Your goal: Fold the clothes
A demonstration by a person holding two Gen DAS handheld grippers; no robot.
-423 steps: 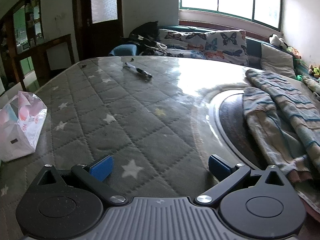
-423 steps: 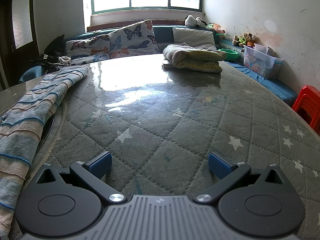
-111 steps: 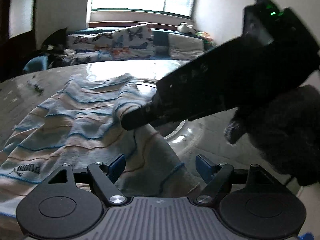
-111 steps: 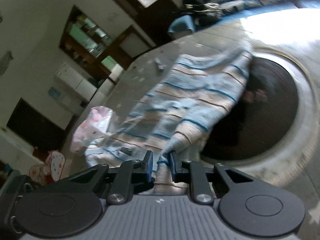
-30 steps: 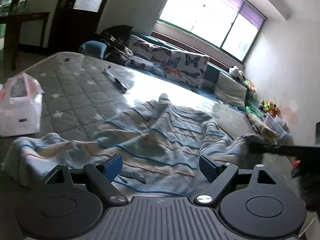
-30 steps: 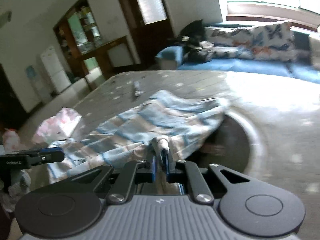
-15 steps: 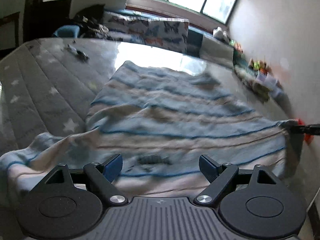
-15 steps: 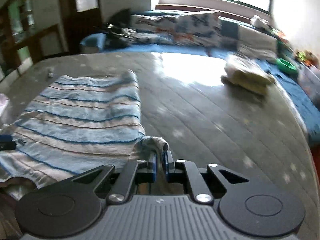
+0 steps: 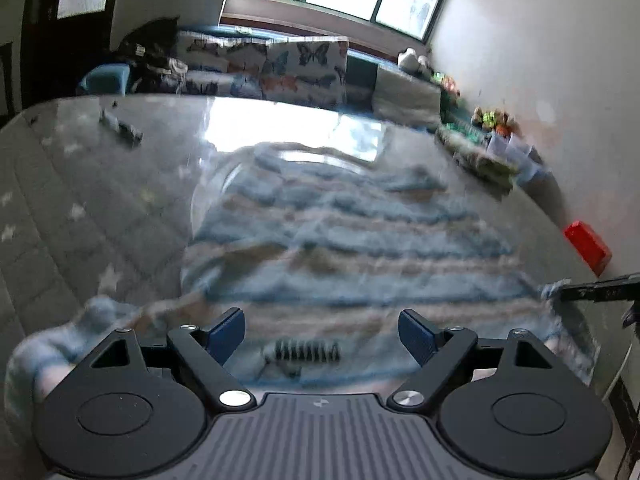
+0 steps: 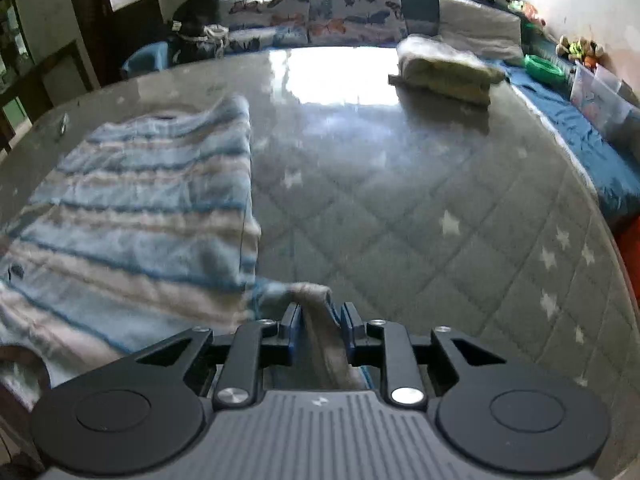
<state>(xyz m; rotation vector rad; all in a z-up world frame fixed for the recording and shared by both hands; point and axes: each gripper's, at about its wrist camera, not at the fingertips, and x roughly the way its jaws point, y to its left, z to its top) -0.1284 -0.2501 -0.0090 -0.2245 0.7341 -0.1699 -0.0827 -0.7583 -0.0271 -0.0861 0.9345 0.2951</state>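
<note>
A blue and beige striped sweater [image 9: 352, 248] lies spread flat on the quilted table. It also shows in the right wrist view [image 10: 132, 220], at the left. My left gripper [image 9: 322, 330] is open and empty, just above the sweater's near hem. My right gripper [image 10: 318, 322] has its jaws slightly parted around a bunched corner of the sweater [image 10: 316, 300], which still lies between the pads. The right gripper's tip [image 9: 592, 290] shows at the far right of the left wrist view, at the sweater's right corner.
A folded yellowish garment [image 10: 444, 70] lies at the table's far right. A dark pen-like object [image 9: 122, 128] lies at the far left. A sofa with butterfly cushions [image 10: 352, 12] stands behind the table. A red stool [image 9: 588, 242] stands to the right.
The sweater has been pulled flatter across the table. My right gripper's jaws have opened a little around the sweater corner. My left gripper has shifted right over the hem.
</note>
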